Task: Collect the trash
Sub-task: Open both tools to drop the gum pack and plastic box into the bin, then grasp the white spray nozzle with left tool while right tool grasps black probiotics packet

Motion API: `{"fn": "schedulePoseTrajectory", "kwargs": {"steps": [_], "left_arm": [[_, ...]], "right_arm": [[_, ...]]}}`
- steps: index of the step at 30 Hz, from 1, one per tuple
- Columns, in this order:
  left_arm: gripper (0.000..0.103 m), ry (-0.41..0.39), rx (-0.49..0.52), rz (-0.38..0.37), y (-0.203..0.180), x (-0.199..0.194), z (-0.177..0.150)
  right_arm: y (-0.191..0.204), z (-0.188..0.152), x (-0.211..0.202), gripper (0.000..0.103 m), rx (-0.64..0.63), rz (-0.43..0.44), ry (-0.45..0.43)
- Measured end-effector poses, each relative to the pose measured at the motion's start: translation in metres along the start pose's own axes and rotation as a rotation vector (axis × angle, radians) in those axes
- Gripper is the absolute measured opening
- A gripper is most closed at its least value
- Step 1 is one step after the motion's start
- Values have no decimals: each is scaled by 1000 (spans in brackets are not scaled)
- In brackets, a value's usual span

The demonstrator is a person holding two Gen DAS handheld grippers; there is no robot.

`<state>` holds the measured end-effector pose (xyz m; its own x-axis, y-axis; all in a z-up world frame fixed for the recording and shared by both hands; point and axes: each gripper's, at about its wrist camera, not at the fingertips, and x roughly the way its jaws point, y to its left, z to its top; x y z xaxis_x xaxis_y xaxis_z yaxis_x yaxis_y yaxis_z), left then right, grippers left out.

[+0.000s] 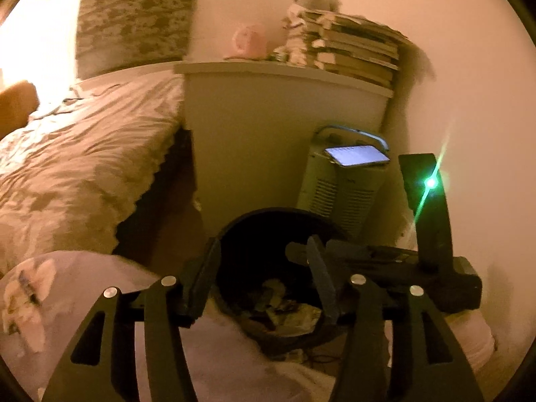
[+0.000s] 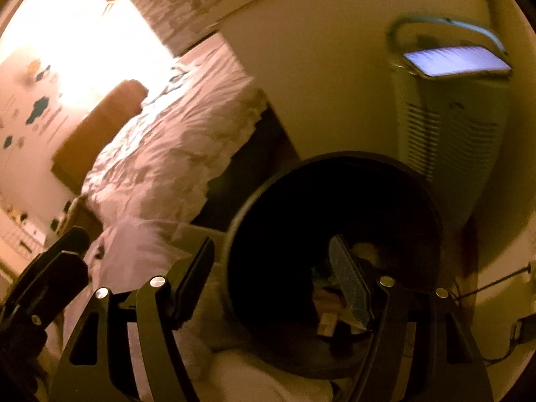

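The black bin stood on the floor beside the bed, directly ahead of and below both tools, crumpled trash lying in its bottom. The right tool hung nearer over its mouth, one finger over the opening and one outside the rim. Both it and the left tool were angled downward, spread and empty.

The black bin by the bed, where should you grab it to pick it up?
Grab the black bin by its round rim, coming from above with one finger inside and one outside. It stands upright with its mouth open upward, and the wall looks thin enough to pinch. The side nearest the grippers looks free; the far side sits close to the white heater.
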<state>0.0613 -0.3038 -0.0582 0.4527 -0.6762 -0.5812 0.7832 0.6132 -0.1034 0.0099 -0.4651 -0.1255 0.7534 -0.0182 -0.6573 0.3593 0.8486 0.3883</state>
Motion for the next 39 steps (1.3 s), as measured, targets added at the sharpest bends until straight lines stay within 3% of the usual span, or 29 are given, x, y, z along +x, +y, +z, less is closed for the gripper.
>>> {"fn": "schedulePoseTrajectory", "kwargs": {"steps": [8,15,21,26,29,36,39], "left_arm": [[59,-17,-133,142,78,-39,-23],[59,-3,-318,314,180,-78,-63],[59,39,-437,404,261,-97,-93],[58,91,-425,419,304,-90,-101],[52,131,-380,413,317,-78,-102],[35,210,-326,375,338,-59,-110],[33,236,-304,353,339,-52,-110]], "right_arm": [[92,-1,22,71,-178,93,50],[183,-5,46,71,-362,174,107],[261,-12,75,69,-530,222,173],[316,-18,114,63,-635,230,236],[341,-24,141,62,-681,217,278],[364,-33,190,51,-751,185,358],[368,-36,205,46,-766,175,383]]}}
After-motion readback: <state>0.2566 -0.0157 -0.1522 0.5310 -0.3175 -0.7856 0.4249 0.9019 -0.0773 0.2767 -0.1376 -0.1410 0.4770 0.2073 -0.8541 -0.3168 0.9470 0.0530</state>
